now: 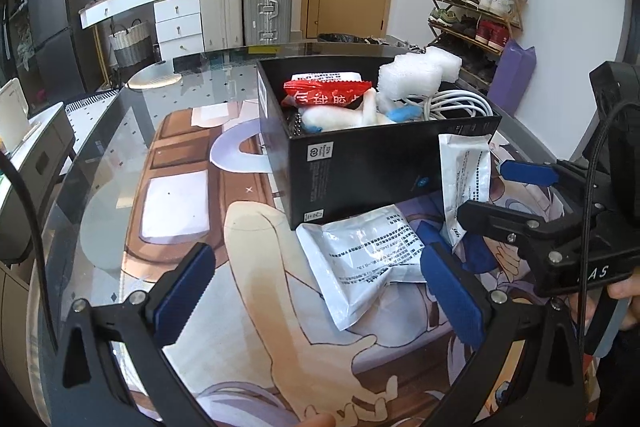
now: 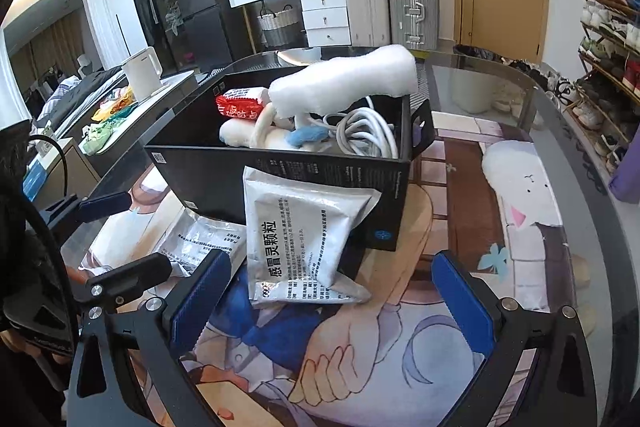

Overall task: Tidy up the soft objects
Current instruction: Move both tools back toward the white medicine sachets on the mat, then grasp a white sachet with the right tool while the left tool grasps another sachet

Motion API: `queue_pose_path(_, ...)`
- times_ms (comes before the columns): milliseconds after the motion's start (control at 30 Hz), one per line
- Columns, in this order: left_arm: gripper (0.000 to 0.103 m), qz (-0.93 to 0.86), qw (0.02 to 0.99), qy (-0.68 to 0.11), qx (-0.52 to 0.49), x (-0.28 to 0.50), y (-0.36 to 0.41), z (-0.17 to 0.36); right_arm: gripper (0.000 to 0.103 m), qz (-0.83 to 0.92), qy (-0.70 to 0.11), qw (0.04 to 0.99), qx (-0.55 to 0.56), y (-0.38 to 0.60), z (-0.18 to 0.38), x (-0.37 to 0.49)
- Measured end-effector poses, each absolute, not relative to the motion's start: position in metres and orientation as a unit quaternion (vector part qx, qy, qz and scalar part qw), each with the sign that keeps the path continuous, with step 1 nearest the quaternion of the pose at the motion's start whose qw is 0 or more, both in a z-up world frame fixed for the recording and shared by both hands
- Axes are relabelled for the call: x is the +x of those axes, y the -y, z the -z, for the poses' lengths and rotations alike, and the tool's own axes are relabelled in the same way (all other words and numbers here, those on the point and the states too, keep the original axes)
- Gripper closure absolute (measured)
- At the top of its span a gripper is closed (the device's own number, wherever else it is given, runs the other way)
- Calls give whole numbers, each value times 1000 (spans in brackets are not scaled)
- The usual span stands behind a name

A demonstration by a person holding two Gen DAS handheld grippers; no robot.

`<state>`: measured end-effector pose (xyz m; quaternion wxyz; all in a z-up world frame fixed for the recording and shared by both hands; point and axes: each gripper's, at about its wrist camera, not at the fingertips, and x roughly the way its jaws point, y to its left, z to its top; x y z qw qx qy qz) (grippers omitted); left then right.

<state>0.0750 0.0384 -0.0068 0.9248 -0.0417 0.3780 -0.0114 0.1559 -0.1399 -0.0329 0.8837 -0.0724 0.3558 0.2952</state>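
Observation:
A black box (image 1: 360, 167) (image 2: 224, 179) on the glass table holds a red packet (image 1: 324, 93) (image 2: 236, 107), white foam (image 1: 412, 75) (image 2: 344, 79), a coiled white cable (image 2: 364, 135) and a white-and-blue plush (image 1: 340, 117). One silver pouch (image 1: 360, 259) (image 2: 200, 243) lies flat at the box's foot, ahead of my open left gripper (image 1: 320, 291) (image 2: 148, 231), nearer its right finger. A second silver pouch (image 1: 466, 179) (image 2: 304, 239) leans upright against the box wall, just ahead of my open right gripper (image 2: 332, 299) (image 1: 496, 195). Neither pouch is gripped.
The glass table (image 1: 132, 131) covers a cartoon-print mat. Beyond it stand suitcases (image 1: 244, 3), a white drawer unit (image 1: 176, 19), a door and a shoe rack (image 1: 480, 11). A white kettle (image 2: 142, 73) sits on a side counter at the left.

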Motion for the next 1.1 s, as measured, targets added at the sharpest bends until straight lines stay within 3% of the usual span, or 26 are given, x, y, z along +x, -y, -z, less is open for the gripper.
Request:
queue_pose_path(467,0,25,921,-386,-48,76,-41,8,3,-286,-385,874,-74,126,41,169)
queue_pose_path(833,0,27,921,-387,-45,77,-39,9,49,-303,-374,872,-85,126,40,157)
queue_pose_path(1100,0,23,921,-387,-44,77,-38,9,52,-308,-348,881,-87,141,32,138)
